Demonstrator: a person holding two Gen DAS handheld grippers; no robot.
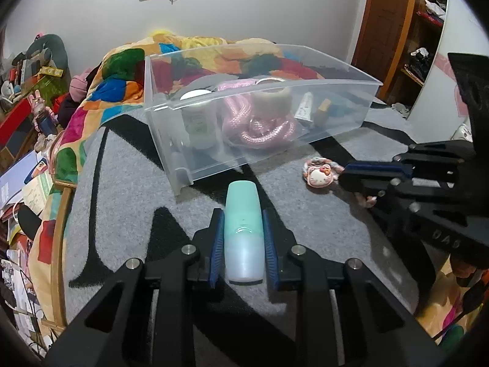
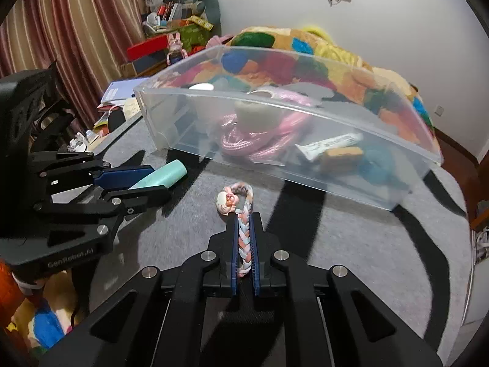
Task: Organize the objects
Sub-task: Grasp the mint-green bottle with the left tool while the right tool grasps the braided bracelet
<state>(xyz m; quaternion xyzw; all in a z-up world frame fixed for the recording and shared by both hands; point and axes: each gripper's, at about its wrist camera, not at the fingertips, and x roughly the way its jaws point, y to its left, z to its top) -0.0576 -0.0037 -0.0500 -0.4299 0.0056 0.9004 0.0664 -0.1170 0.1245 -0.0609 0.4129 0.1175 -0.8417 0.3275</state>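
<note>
Left gripper closed on mint-green tube, blue pads pressed against both sides, tube lying lengthwise between the fingers with its rounded end projecting ahead over grey-and-black mat; right gripper clamped on braided band, pink, white and blue plait running between the pads, cat-face charm at the far end of the band just beyond the fingertips and low over the mat.

Clear plastic bin straight ahead of both grippers, standing on the mat, its near wall the nearest obstacle between each held item and the interior; inside, seen through the translucent wall: pink rope coiled in the middle, tape roll on top of the rope, white-lidded jar toward the left end, white squeeze tube and tan block toward the right end.

Beyond the bin, multicoloured blanket heaped against the white wall; far left of the left gripper, cluttered shelf with pink bunny figure; far right, wooden door frame; left of the right gripper, striped curtain.

Each gripper visible at the side of the other's view, near but apart.
</note>
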